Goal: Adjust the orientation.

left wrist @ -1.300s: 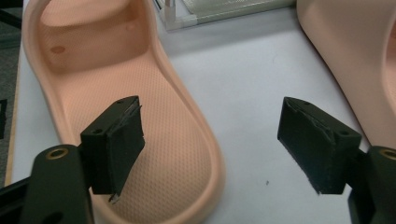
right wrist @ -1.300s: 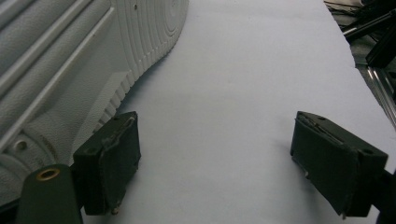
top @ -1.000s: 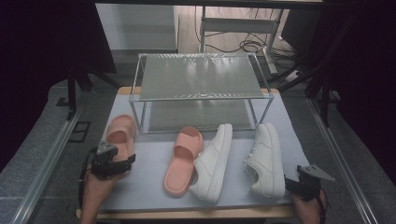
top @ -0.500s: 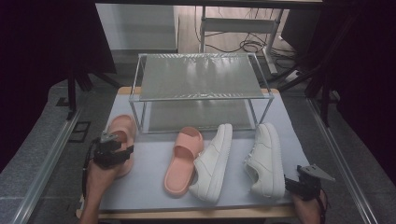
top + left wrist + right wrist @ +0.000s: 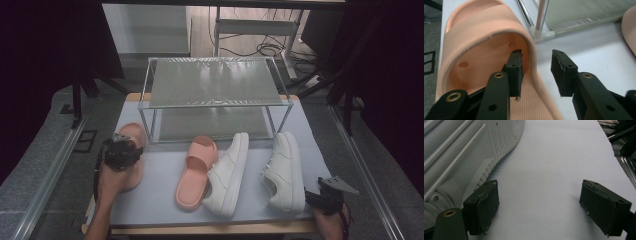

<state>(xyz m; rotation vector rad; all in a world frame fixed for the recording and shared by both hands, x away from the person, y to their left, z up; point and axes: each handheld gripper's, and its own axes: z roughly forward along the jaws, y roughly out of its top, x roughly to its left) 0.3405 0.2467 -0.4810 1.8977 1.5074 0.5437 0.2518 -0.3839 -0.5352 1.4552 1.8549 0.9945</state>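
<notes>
A pink slipper point(image 5: 133, 134) lies at the left of the grey mat, toe toward the rack. My left gripper point(image 5: 120, 151) sits over its strap. In the left gripper view the slipper point(image 5: 481, 35) is close up: one jaw reaches in under the strap and the other stands outside, with the strap's side wall between them. The left gripper point(image 5: 536, 56) has just been closing, and a gap still shows at the outer pad point(image 5: 560, 72). A second pink slipper point(image 5: 196, 171) and two white sneakers point(image 5: 227, 172) point(image 5: 285, 170) lie mid-mat. My right gripper point(image 5: 325, 199) point(image 5: 544, 202) rests open by the right sneaker's heel point(image 5: 461, 150).
A two-level metal rack point(image 5: 215, 95) with mesh shelves stands at the back of the mat; one of its legs point(image 5: 541, 17) is just beyond the left slipper. Bare mat point(image 5: 559, 157) stretches ahead of the right gripper. Dark floor and cables surround the table.
My left gripper has moved forward onto the left slipper's strap and its jaws have narrowed around the strap's side. The right gripper and the other shoes have stayed put.
</notes>
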